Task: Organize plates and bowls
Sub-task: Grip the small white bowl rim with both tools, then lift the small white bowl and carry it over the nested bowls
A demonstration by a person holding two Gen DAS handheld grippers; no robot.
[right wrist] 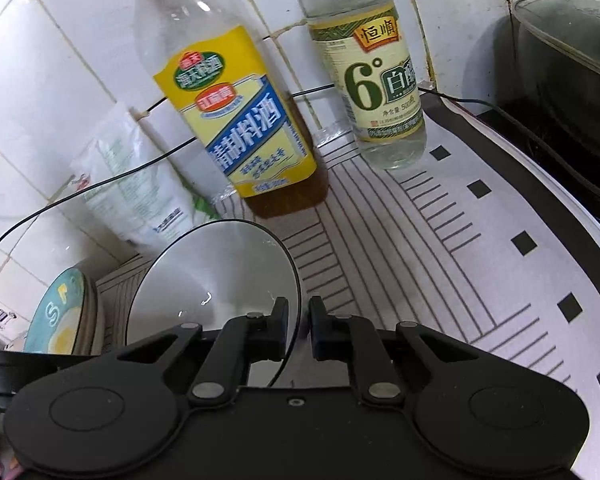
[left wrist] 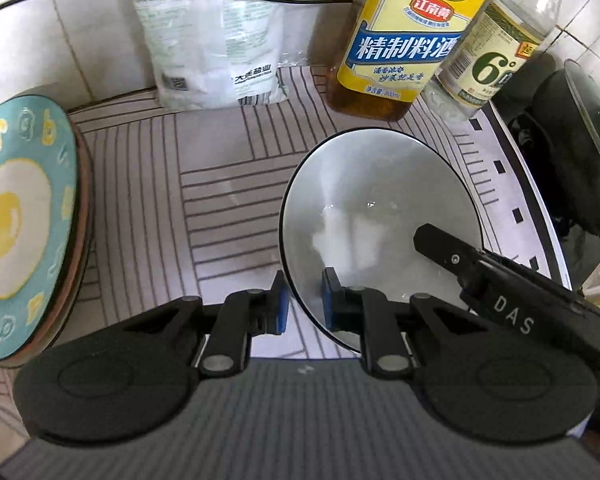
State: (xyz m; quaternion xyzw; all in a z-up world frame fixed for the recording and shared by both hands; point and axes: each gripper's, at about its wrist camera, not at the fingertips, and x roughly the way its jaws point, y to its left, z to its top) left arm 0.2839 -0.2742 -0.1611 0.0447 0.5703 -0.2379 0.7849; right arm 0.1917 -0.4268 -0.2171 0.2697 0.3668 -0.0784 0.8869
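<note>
Both pinched on the rim of the white bowl [left wrist: 380,216], left gripper [left wrist: 305,304] at its near-left edge, right gripper [right wrist: 299,328] at the opposite edge, bowl sitting on the striped mat [left wrist: 204,200] beside the cooking-wine bottle [left wrist: 404,40]. Lift evenly, both sides together, keeping the rim level. Likely bound for the egg-patterned plate stack [left wrist: 16,224]; carry low, clear of the bottles.

Bright, even daylight; strong fisheye bending at the frame edges.
White glare pools inside the bowl [left wrist: 380,216]; the yellow-labelled bottle [right wrist: 236,120] looks slightly soft; shadows stay faint.
</note>
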